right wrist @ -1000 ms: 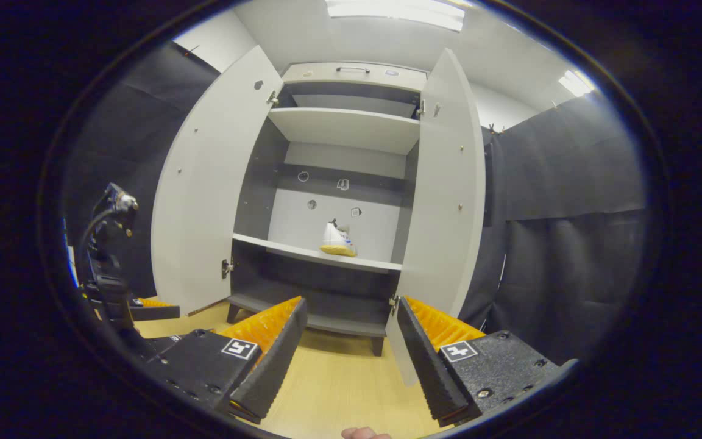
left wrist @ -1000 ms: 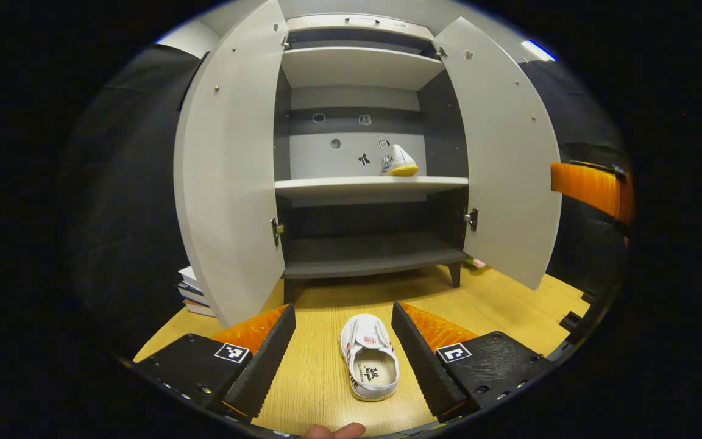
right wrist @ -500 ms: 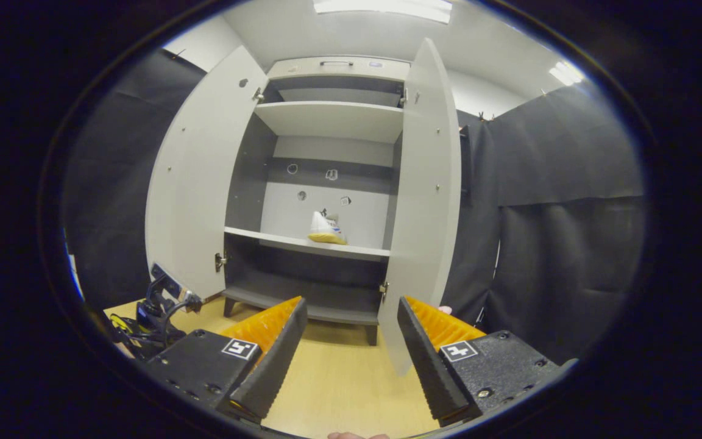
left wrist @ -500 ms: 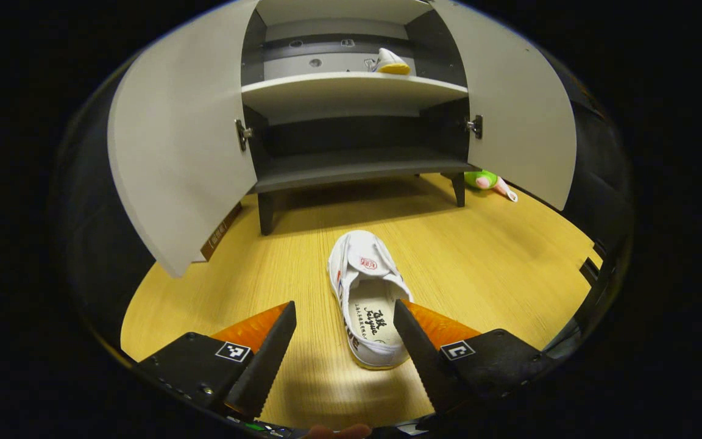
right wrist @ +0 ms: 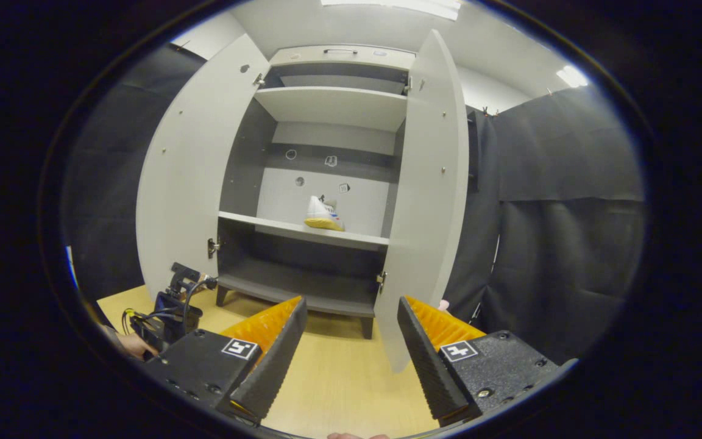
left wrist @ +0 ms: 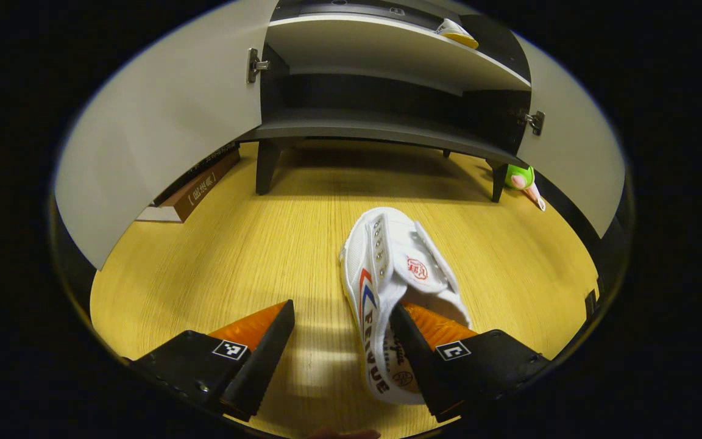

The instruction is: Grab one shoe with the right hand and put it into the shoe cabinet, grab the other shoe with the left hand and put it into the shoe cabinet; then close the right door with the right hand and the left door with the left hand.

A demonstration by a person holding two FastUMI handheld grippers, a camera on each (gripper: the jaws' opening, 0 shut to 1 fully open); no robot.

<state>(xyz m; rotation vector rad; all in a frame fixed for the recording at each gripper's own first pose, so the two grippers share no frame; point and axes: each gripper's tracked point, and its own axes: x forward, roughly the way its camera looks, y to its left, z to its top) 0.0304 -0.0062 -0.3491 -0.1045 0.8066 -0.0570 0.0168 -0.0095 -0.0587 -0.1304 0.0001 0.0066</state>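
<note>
- The shoe cabinet stands with both doors open, left door and right door swung wide
- One white shoe sits on the middle shelf
- The other shoe lies on the wooden floor, side lettering reading about "FEIYUE"
- Left gripper: jaws apart, right finger at the shoe's opening
- Right gripper: jaws apart, empty
- A book with unreadable spine writing lies by the left door

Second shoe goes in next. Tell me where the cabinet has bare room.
The middle shelf is bare left of the shoe already on it, which sits toward the right door. The bottom shelf and top shelf look bare.
</note>
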